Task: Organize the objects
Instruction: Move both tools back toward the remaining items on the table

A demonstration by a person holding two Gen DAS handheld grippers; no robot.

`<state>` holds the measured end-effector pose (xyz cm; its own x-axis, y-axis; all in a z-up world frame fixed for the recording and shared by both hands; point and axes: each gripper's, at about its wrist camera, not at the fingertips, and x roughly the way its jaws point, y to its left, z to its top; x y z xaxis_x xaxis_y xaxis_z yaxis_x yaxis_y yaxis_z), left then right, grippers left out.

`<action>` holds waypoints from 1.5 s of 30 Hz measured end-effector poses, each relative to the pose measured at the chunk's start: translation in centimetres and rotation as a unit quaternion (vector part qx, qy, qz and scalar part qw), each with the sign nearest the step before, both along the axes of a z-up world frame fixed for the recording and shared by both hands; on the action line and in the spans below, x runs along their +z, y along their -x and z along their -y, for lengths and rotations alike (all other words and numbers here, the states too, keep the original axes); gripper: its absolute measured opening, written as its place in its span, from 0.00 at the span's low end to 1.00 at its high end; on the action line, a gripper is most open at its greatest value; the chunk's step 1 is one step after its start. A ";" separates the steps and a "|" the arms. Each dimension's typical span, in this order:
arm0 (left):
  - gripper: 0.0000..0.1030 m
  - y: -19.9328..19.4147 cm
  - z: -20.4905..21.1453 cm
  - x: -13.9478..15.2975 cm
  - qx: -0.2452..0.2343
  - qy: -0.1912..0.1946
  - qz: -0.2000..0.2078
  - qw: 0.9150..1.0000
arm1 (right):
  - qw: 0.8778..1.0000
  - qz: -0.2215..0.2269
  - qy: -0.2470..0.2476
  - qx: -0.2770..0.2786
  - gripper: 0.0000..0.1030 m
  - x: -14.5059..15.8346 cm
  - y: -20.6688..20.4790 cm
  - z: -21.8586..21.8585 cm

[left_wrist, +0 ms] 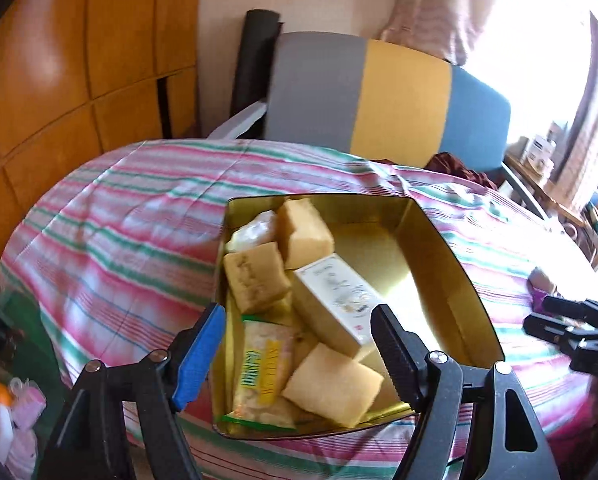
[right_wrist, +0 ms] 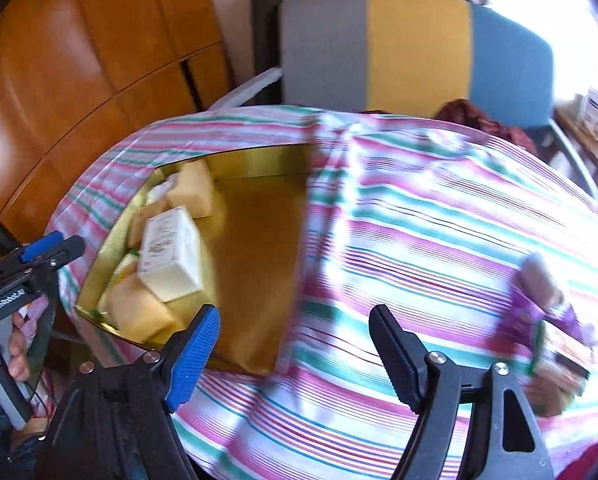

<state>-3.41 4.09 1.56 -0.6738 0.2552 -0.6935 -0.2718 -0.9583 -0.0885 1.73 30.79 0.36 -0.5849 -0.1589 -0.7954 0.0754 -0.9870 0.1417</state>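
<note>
- While both pairs of tongs hang above the striped cloth [right_wrist: 439, 216], neither grips anything: the left gripper [left_wrist: 299, 344] has its jaws spread wide over the near end of the gold tin [left_wrist: 451, 264], with only air between the blue pad and the black one.
- Its jaws frame a yellow-and-green snack packet [left_wrist: 263, 372] and a tan wrapped cake [left_wrist: 331, 384] lying in the tin's near-left corner, without touching either.
- The right gripper [right_wrist: 295, 344] is likewise parted and empty, poised over the cloth just right of the tin's near corner; the picture is smeared by motion.
- Inside the tin, a white carton [left_wrist: 339, 300] lies slanted across the middle, with more tan cakes [left_wrist: 255, 280] and a pale wrapped piece [left_wrist: 255, 232] packed along the left side toward the far end.
- The tin's right half shows bare gold floor.
- Seen from the right wrist, a hand [right_wrist: 3, 360] grips the left tool's handle at the left edge.
- To the right on the cloth, well apart from the tin, lie loose packets, one purple [right_wrist: 531, 312] and one a blurred box [right_wrist: 567, 356].
- Beyond the far edge stands a chair back [left_wrist: 379, 96] in grey, yellow and blue, with wooden cabinets [left_wrist: 79, 72] at far left.
</note>
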 end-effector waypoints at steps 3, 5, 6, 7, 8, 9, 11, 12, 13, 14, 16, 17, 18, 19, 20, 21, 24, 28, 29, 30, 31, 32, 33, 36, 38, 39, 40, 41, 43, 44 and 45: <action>0.74 -0.3 -1.3 0.5 -0.017 0.004 -0.005 1.000 | 0.999 -0.002 -0.006 -0.036 0.76 0.2 -1.6 -3.1; 0.74 -0.4 -2.2 0.7 -0.028 0.009 -0.008 1.000 | 0.998 -0.001 -0.012 -0.062 0.77 0.1 -2.7 -5.2; 0.74 -0.4 -2.7 0.7 -0.034 0.010 -0.008 0.999 | 0.997 0.000 -0.016 -0.076 0.77 0.0 -3.2 -6.3; 0.74 -0.5 -3.3 0.8 -0.042 0.013 -0.010 0.999 | 0.996 0.002 -0.018 -0.090 0.77 -0.1 -3.7 -7.4; 0.74 -0.6 -3.8 0.8 -0.049 0.016 -0.011 0.999 | 0.994 0.004 -0.021 -0.106 0.77 -0.1 -4.1 -8.5; 0.74 -0.7 -4.2 0.8 -0.055 0.018 -0.012 0.998 | 0.992 0.005 -0.025 -0.123 0.77 -0.2 -4.7 -9.7; 0.74 -0.7 -5.2 0.9 -0.067 0.020 -0.013 0.997 | 0.988 0.007 -0.026 -0.153 0.77 -0.3 -5.9 -12.0; 0.74 -0.7 -5.9 1.0 -0.075 0.021 -0.014 0.997 | 0.986 0.007 -0.025 -0.165 0.77 -0.3 -6.4 -13.0; 0.74 -0.7 -6.4 1.0 -0.081 0.023 -0.015 0.996 | 0.984 0.006 -0.025 -0.179 0.77 -0.3 -6.9 -14.0; 0.74 -0.7 -6.9 1.0 -0.086 0.025 -0.015 0.996 | 0.981 0.004 -0.026 -0.191 0.78 -0.3 -7.4 -15.0; 0.74 -0.6 -8.3 0.9 -0.102 0.028 -0.012 0.994 | 0.977 0.000 -0.026 -0.212 0.78 -0.3 -8.2 -16.6; 0.74 -0.6 -8.9 0.8 -0.109 0.031 -0.010 0.994 | 0.974 -0.001 -0.025 -0.223 0.78 -0.3 -8.6 -17.4; 0.74 -0.6 -9.6 0.6 -0.117 0.035 -0.008 0.992 | 0.972 -0.003 -0.023 -0.234 0.78 -0.4 -9.0 -18.1; 0.74 -0.6 -10.5 0.5 -0.126 0.039 -0.008 0.991 | 0.969 -0.005 -0.021 -0.245 0.78 -0.7 -9.3 -18.8; 0.74 -0.6 -11.2 0.5 -0.132 0.041 -0.006 0.990 | 0.966 -0.003 -0.013 -0.257 0.79 -1.0 -9.6 -19.5; 0.74 -0.6 -12.1 0.4 -0.143 0.042 -0.003 0.989 | 0.964 0.003 0.008 -0.264 0.79 -1.4 -9.8 -20.1; 0.74 -0.6 -14.4 0.1 -0.166 0.042 0.003 0.985 | 0.956 -0.010 0.104 -0.274 0.79 -2.2 -10.9 -22.1; 0.74 -0.4 -17.9 -0.7 -0.198 0.045 0.014 0.979 | 0.934 -0.047 0.185 -0.300 0.79 -2.4 -12.4 -24.2; 0.74 -0.5 -18.7 -0.8 -0.205 0.046 0.017 0.978 | 0.928 -0.054 0.199 -0.309 0.79 -2.5 -12.8 -24.7; 0.74 -0.5 -19.7 -1.0 -0.215 0.048 0.020 0.975 | 0.922 -0.059 0.211 -0.318 0.79 -2.6 -13.0 -25.1; 0.73 -0.5 -20.9 -1.2 -0.226 0.049 0.024 0.973 | 0.916 -0.066 0.225 -0.326 0.79 -2.7 -13.3 -25.5; 0.73 -0.6 -21.6 -1.3 -0.234 0.048 0.026 0.971 | 0.911 -0.071 0.236 -0.331 0.79 -2.8 -13.5 -25.8; 0.73 -0.6 -22.5 -1.4 -0.243 0.047 0.029 0.968 | 0.905 -0.076 0.249 -0.337 0.79 -2.9 -13.8 -26.1; 0.71 -1.2 -25.6 -1.8 -0.275 0.048 0.035 0.960 | 0.893 -0.086 0.267 -0.353 0.79 -3.2 -14.3 -26.8; 0.71 -1.9 -27.7 -2.0 -0.300 0.052 0.032 0.952 | 0.893 -0.086 0.268 -0.350 0.79 -3.3 -14.2 -26.8; 0.71 -2.3 -29.0 -2.3 -0.317 0.057 0.031 0.946 | 0.894 -0.085 0.266 -0.350 0.79 -3.2 -14.1 -26.7; 0.71 -2.4 -29.8 -2.6 -0.324 0.063 0.033 0.943 | 0.896 -0.084 0.265 -0.346 0.79 -3.2 -14.0 -26.7; 0.71 -2.5 -30.8 -3.0 -0.329 0.068 0.042 0.941 | 0.897 -0.081 0.268 -0.342 0.79 -3.3 -13.8 -26.7; 0.68 -2.3 -32.2 -3.9 -0.337 0.062 0.066 0.937 | 0.897 -0.079 0.271 -0.341 0.79 -3.5 -13.9 -26.8; 0.65 -2.1 -32.8 -4.4 -0.337 0.062 0.079 0.936 | 0.897 -0.079 0.272 -0.340 0.79 -3.5 -13.9 -26.8; 0.63 -1.9 -33.5 -5.0 -0.336 0.061 0.094 0.935 | 0.897 -0.080 0.275 -0.338 0.79 -3.5 -13.9 -26.9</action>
<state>-1.52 37.57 -3.43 -0.2534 0.4882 -0.8351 -0.8070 -0.5827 -0.0959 15.63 57.68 -3.17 -0.7946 -0.0682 -0.6033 -0.4510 -0.5990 0.6617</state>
